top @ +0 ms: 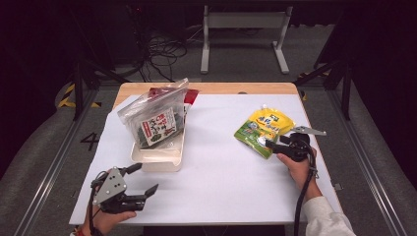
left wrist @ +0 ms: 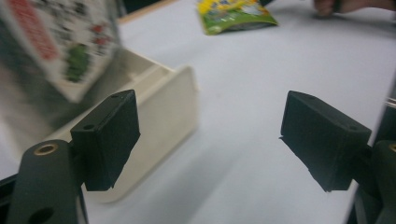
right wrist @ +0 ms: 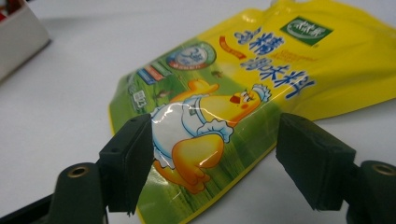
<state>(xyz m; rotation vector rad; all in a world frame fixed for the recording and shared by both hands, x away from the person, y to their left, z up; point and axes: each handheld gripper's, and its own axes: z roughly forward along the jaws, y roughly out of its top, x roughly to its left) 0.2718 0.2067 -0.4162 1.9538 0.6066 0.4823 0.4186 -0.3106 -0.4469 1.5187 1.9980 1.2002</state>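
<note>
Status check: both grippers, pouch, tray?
Left gripper open beside cream tray. Right gripper open at yellow-green pouch, not gripping. Nothing in the way.

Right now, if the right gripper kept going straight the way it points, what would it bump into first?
Most likely the yellow pouch. The right gripper is open and aimed at the pouch's near green end, which lies flat on the table; exact depth is hard to judge.

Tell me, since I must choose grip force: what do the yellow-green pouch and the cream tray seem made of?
Yellow-green pouch: probably flexible plastic film, glossy; it shows bright glare patches and soft creases. Cream tray: looks like rigid plastic, matte finish; straight thick walls with rounded corners, though the close view is blurred, so this is less certain.
</note>
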